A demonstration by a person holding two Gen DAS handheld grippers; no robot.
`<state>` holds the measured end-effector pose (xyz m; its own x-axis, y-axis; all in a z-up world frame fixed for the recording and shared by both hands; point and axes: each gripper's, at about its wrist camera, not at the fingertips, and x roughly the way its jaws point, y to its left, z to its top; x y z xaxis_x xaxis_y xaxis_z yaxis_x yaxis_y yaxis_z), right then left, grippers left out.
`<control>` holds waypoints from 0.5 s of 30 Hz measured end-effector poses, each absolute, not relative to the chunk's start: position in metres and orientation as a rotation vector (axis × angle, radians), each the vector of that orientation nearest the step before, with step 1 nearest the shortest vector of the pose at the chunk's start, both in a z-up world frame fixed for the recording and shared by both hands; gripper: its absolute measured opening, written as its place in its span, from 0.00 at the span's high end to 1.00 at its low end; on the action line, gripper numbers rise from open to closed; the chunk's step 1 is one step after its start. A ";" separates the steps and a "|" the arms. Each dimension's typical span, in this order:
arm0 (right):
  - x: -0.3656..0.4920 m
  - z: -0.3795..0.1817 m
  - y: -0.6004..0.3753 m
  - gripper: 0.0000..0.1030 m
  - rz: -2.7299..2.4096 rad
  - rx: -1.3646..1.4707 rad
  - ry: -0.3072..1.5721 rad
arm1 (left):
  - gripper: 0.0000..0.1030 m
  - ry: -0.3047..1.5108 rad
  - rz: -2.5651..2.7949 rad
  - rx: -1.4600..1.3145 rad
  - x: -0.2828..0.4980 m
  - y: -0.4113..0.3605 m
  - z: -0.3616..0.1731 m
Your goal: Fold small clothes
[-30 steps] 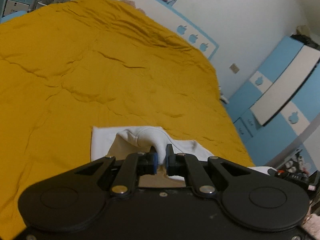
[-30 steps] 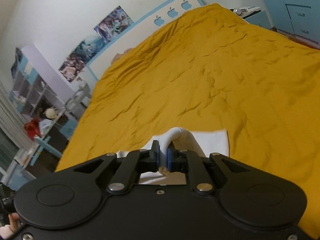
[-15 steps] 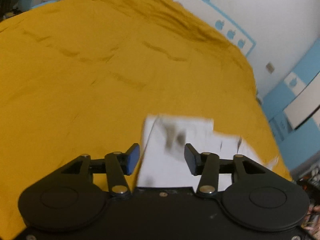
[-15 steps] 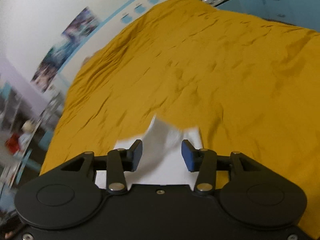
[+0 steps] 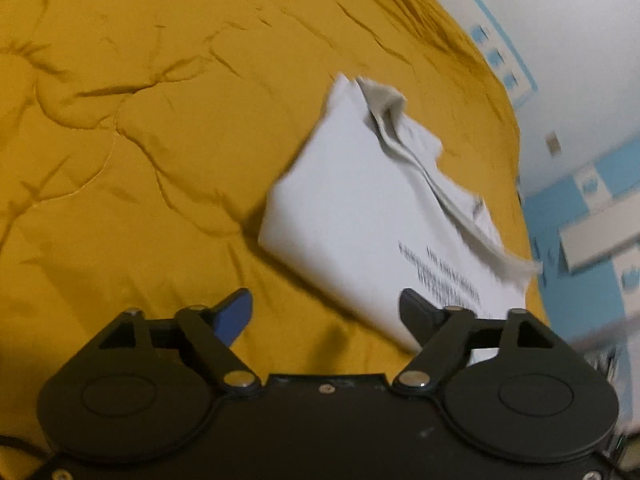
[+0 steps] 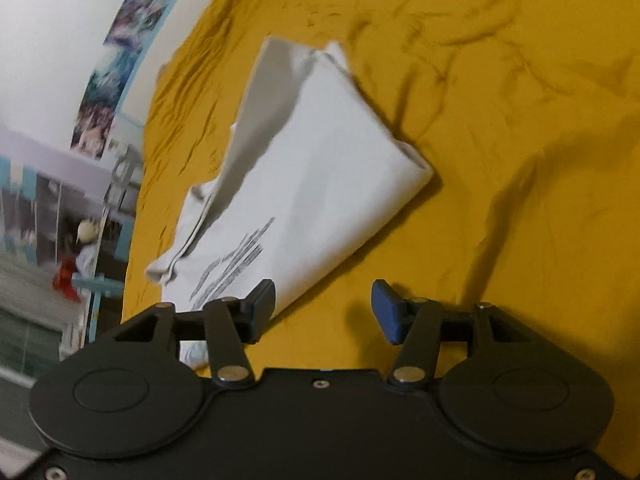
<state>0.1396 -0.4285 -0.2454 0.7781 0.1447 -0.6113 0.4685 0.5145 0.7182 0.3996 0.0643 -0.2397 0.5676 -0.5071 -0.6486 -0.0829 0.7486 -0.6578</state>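
Now the folded white garment (image 5: 360, 216) seemingly free ahead of both just-opened, empty claws, left (image 5: 326, 312) and right (image 6: 324, 308).

Wrinkled mustard bedspread (image 5: 160, 140), wall posters (image 6: 120, 68)

This is a bedroom in a home, likely a child's. A bed with a wrinkled mustard-yellow quilt (image 5: 152, 128) fills most of both views. Behind it runs a white headboard panel with a light-blue border and small blue apple shapes (image 5: 496, 56). Colourful cartoon posters (image 6: 120, 56) hang on the white wall above. Blue-and-white wardrobe fronts (image 5: 592, 216) stand on one side, and open shelving with toys (image 6: 76, 240) on the other.
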 end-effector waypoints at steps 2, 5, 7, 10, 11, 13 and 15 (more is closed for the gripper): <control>0.144 -0.253 -0.433 0.46 -0.252 1.057 0.670 | 0.10 0.952 -0.244 -0.753 0.409 0.061 -0.248; 0.153 -0.262 -0.442 0.46 -0.280 1.121 0.630 | 0.02 0.941 -0.216 -0.810 0.423 0.061 -0.253; 0.157 -0.263 -0.446 0.46 -0.297 1.148 0.602 | 0.02 0.924 -0.208 -0.820 0.429 0.058 -0.251; 0.171 -0.261 -0.448 0.46 -0.305 1.151 0.584 | 0.59 0.928 -0.201 -0.831 0.444 0.049 -0.253; 0.175 -0.261 -0.449 0.55 -0.307 1.150 0.588 | 0.80 0.946 -0.201 -0.847 0.451 0.045 -0.257; 0.180 -0.260 -0.450 0.73 -0.320 1.148 0.599 | 0.85 0.967 -0.200 -0.927 0.454 0.050 -0.263; 0.186 -0.255 -0.450 0.84 -0.341 1.114 0.619 | 0.87 0.958 -0.208 -0.927 0.453 0.053 -0.260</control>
<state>0.1863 -0.4497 -0.2549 0.7844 0.0469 -0.6185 0.5481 0.4142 0.7266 0.4529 0.0528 -0.2597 0.5880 -0.5311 -0.6100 -0.2302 0.6131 -0.7557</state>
